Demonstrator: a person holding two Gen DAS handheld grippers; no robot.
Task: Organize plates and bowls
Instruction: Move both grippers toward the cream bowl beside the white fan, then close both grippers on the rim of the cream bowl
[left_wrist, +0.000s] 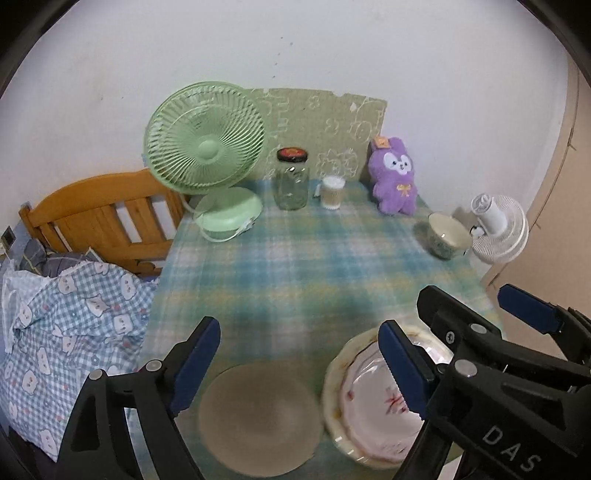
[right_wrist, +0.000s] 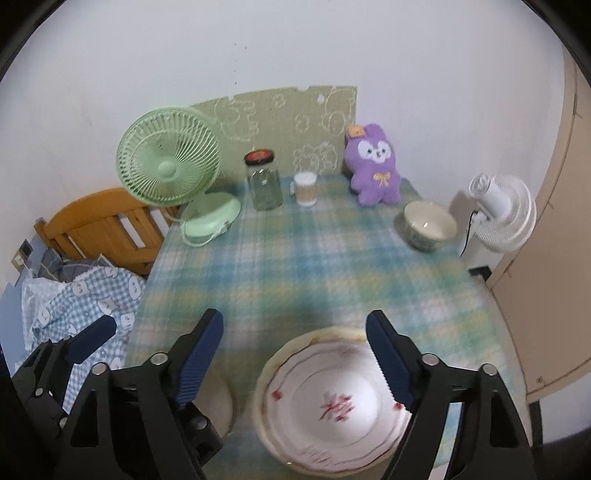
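White floral plate (right_wrist: 334, 404) nested in cream scalloped plate (right_wrist: 271, 373)

Black left gripper (left_wrist: 299, 365), blue ribbed jaws, silver rivets

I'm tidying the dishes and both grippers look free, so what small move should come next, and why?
Probably reach the open right hand-held gripper toward the cream ceramic bowl with the patterned outside at the table's far right. It stands alone, while the white flowered plate already sits stacked on a cream-rimmed plate.
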